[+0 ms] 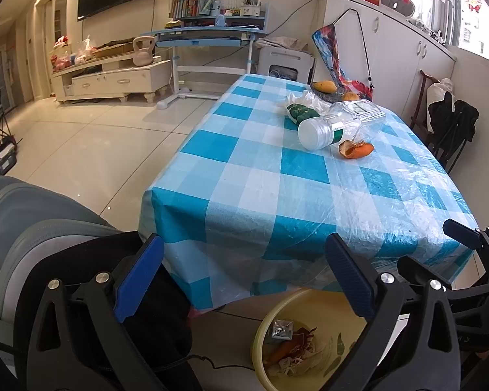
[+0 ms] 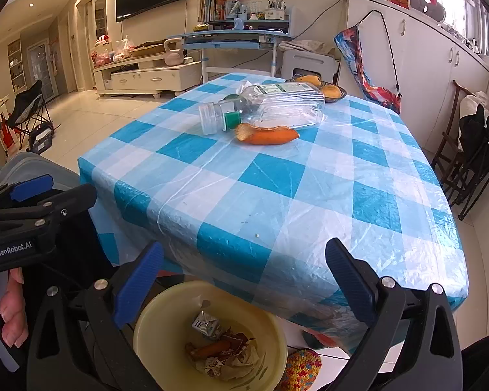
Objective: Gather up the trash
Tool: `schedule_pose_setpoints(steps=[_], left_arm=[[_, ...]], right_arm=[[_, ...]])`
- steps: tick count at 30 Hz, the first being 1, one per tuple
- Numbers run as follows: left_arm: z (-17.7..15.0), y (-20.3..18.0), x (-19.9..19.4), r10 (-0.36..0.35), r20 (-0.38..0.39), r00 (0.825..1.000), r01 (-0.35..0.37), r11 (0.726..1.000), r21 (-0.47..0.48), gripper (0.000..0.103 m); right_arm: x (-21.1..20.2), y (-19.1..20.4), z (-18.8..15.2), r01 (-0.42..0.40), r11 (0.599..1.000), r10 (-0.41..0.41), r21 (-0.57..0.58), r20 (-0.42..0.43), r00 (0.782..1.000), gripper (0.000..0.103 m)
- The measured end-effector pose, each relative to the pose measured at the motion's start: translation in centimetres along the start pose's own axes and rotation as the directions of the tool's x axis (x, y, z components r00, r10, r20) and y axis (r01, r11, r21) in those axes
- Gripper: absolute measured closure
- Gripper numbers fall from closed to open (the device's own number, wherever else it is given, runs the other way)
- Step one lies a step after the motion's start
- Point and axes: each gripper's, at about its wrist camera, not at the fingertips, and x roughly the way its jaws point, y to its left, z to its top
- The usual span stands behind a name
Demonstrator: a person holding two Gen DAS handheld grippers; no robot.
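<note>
— Tongs? 
— Left gripper [image 1: 244, 277] and right gripper [image 2: 244, 280] both spread wide, gripping nothing, above the yellow basin [image 2: 159, 322].
— Trash?
— Orange peel [image 2: 265, 134] touching the toppled plastic bottle [image 2: 264, 107] on the checked tablecloth [image 2: 277, 195]; scraps already inside the basin.

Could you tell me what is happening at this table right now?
A person is clearing trash with two handheld grippers. The left gripper and right gripper are both open and empty, above a yellow bin already holding scraps. An orange peel and a tipped clear plastic bottle remain on the checked tablecloth.
</note>
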Motion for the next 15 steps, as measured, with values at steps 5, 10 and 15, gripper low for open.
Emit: schedule_pose_setpoints(steps=[5,10,15], left_arm=[[-0.01,0.01,0.03,0.001,-0.001,1.0,-0.001,1.0,-0.001,0.008],[0.0,0.01,0.04,0.001,-0.001,1.0,-0.001,1.0,-0.001,0.008],[-0.01,0.03,0.05,0.002,-0.001,1.0,-0.002,1.0,-0.001,0.008]], right_arm=[[0.0,0.05,-0.01,0.0,1.0,0.0,-0.001,0.0,1.0,0.008],[0.02,0.08,-0.03,-0.001,1.0,0.001,-0.001,-0.001,1.0,0.008],[0.08,0.18,-0.05,-0.003,1.0,0.003,-0.004,-0.003,1.0,0.008]])
